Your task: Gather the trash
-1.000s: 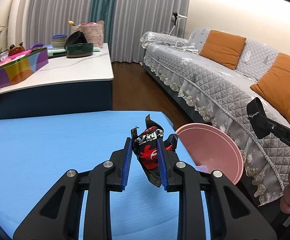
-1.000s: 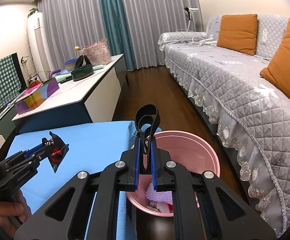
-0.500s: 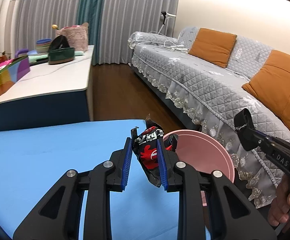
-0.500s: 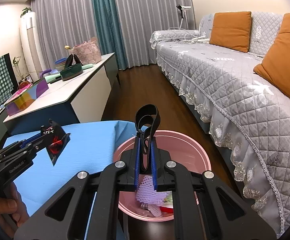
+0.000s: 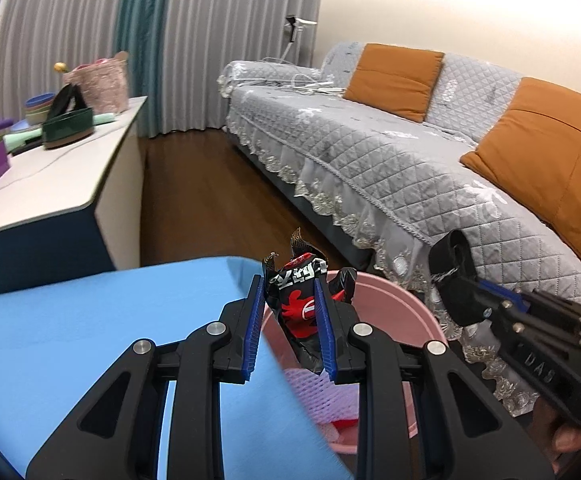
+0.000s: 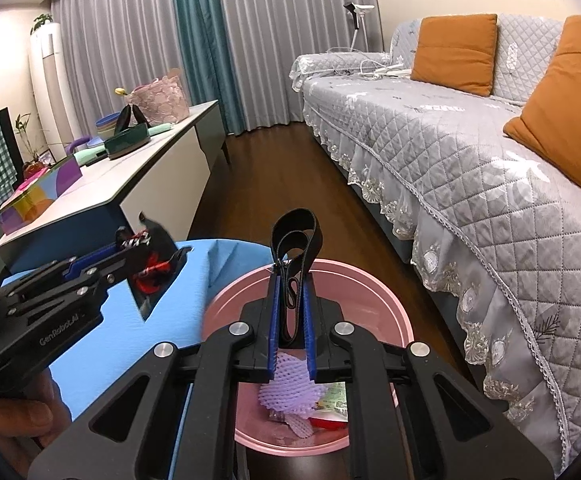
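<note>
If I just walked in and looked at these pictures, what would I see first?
First you would spot the left gripper pinching a crinkly black and red wrapper right over the pink bin, which sits on the floor beside the blue table. Next to it, the right gripper pinches a black strap loop above the same bin, with purple foam netting already inside.

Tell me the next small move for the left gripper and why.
Probably open the left gripper: it is shut on the crumpled black-and-red snack wrapper, which hangs over the round pink plastic bin, so it should drop in.
</note>
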Tool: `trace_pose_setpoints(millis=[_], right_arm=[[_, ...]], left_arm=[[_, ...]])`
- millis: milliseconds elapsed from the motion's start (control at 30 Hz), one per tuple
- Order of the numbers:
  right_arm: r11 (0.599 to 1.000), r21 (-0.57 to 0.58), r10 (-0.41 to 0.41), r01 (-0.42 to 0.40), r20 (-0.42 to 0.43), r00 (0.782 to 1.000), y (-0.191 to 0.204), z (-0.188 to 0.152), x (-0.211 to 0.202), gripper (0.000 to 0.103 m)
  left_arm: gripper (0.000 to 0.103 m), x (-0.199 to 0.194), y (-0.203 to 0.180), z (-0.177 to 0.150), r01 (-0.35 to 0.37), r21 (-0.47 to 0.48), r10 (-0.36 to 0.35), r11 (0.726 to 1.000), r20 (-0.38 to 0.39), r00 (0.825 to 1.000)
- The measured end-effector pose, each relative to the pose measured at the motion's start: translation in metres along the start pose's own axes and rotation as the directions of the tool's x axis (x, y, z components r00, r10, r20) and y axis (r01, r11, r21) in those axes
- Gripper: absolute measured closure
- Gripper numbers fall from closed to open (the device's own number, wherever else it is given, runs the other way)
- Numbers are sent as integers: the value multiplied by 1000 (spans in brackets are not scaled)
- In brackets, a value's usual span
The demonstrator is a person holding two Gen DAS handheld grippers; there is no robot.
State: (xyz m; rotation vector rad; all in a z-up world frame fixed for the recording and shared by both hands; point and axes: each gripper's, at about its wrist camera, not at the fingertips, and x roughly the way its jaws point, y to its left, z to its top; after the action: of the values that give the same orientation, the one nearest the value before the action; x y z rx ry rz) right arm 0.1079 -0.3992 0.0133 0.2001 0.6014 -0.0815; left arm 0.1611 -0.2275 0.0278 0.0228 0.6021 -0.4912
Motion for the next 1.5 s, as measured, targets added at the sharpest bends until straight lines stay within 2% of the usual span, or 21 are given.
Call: trace_pose_setpoints(millis=[67, 100, 133, 167, 233, 367, 433, 600, 767, 833, 1067, 1167, 1200, 1267, 1333, 1500], right_arm=[[1000, 7, -19, 19, 0, 1000, -3, 0, 1, 78], [999, 14, -29, 29, 1, 1000, -6, 0, 1, 65], [999, 22, -39, 38, 2, 999, -8, 0, 1, 58], [998, 32, -50, 50, 1, 999, -11, 0, 1, 54], [996, 49, -72, 72, 2, 997, -16, 0, 0, 41], [995, 58, -87, 87, 4, 996, -17, 0, -3, 30], [994, 48, -95, 94, 20, 995, -13, 1, -8, 20], [996, 9, -90, 90, 63, 994, 6, 5, -27, 6], [998, -24, -48, 50, 81, 996, 31, 5, -55, 5], [998, -48, -40, 44, 95, 995, 45, 5, -72, 5], [997, -65, -25, 32, 103, 994, 76, -26, -116, 5], [995, -88, -27, 36, 102, 994, 89, -43, -131, 5], [994, -99, -30, 41, 104, 994, 94, -49, -137, 5], [993, -114, -31, 43, 102, 994, 101, -58, -143, 5], [992, -121, -28, 39, 96, 995, 109, -67, -149, 5], [992, -123, -20, 29, 72, 997, 124, -88, -159, 5]], left_arm=[[75, 5, -2, 3, 56, 4, -56, 998, -7, 998], [71, 7, -2, 5, 71, 11, -70, 997, -12, 997], [59, 7, -3, 6, 68, 16, -68, 998, -11, 998], [52, 5, 0, 7, 64, 14, -64, 998, -1, 998], [52, 0, 4, 8, 63, -1, -63, 998, 9, 998], [52, -18, 17, 4, 50, -41, -49, 998, 10, 999], [50, -29, 19, 3, 39, -37, -39, 999, 12, 999], [28, -82, 25, -6, -5, -12, 6, 1000, 58, 998], [14, -135, 37, -21, -52, -11, 53, 999, 90, 995], [12, -151, 43, -27, -73, -29, 75, 997, 94, 993], [12, -203, 56, -58, -143, -78, 150, 987, 93, 984], [11, -213, 59, -81, -217, -75, 225, 973, 117, 967], [11, -213, 62, -89, -234, -82, 241, 969, 98, 965], [11, -213, 68, -100, -226, -118, 235, 967, 62, 970], [11, -216, 75, -110, -241, -152, 250, 958, 41, 967], [11, -233, 84, -114, -266, -184, 278, 946, 41, 960]])
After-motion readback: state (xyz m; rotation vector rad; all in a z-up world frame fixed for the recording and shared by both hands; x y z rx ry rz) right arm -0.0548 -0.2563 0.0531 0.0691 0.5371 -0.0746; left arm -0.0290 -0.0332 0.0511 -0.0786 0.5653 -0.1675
